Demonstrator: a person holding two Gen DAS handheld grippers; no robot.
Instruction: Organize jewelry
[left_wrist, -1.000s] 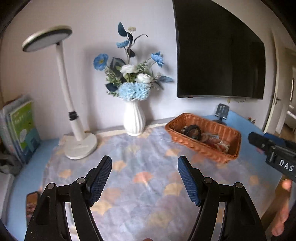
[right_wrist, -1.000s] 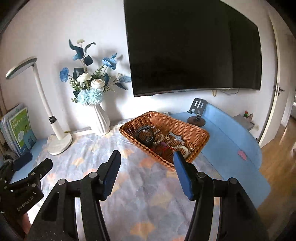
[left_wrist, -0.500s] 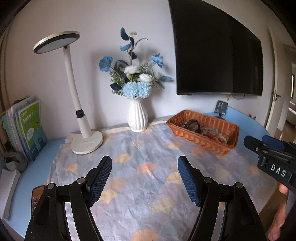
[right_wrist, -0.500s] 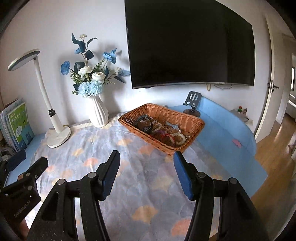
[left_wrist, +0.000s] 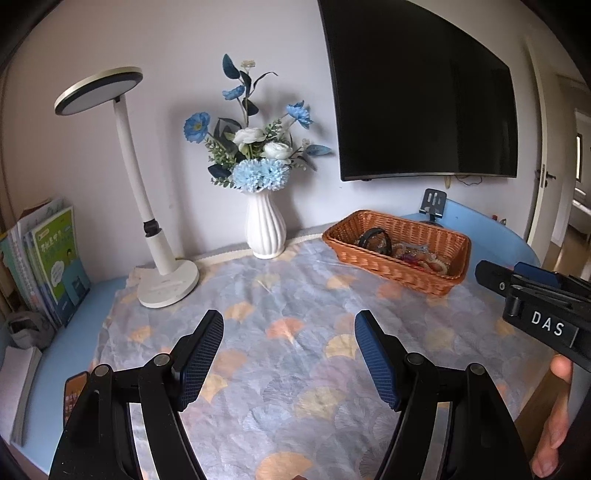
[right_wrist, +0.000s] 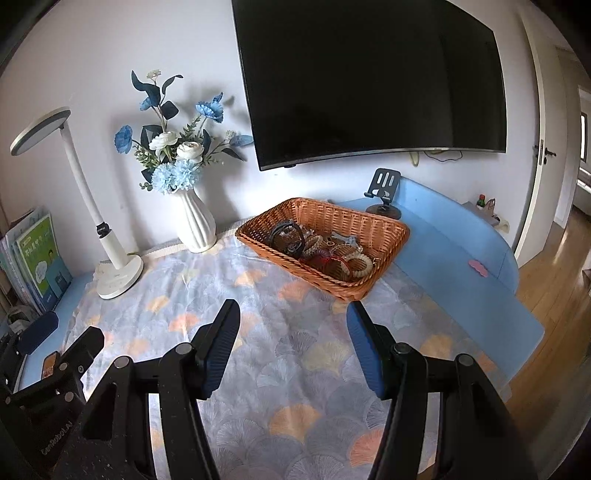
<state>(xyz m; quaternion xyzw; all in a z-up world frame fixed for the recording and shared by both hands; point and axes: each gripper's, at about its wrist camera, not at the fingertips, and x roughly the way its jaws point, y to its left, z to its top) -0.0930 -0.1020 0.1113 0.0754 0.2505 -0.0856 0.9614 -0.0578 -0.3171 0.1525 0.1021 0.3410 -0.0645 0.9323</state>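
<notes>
Right wrist view shows the jewelry (right_wrist: 325, 249) heaped in a basket (right_wrist: 384, 236) at the bench's (right_wrist: 461, 266) far side, presumably gathered there for sorting. Both the right hand-held gripper (right_wrist: 291, 328) and left hand-held gripper (left_wrist: 288, 343) hover above the cloth (left_wrist: 295, 295), angled downward, jaws wide and empty.

Soft even daylight, sharp focus throughout, strong fisheye bending with dark vignetted corners, faint shadows of the flowers (right_wrist: 173, 147) and lamp (left_wrist: 122, 177) on the far wall (left_wrist: 74, 155), television (right_wrist: 369, 81) without glare
</notes>
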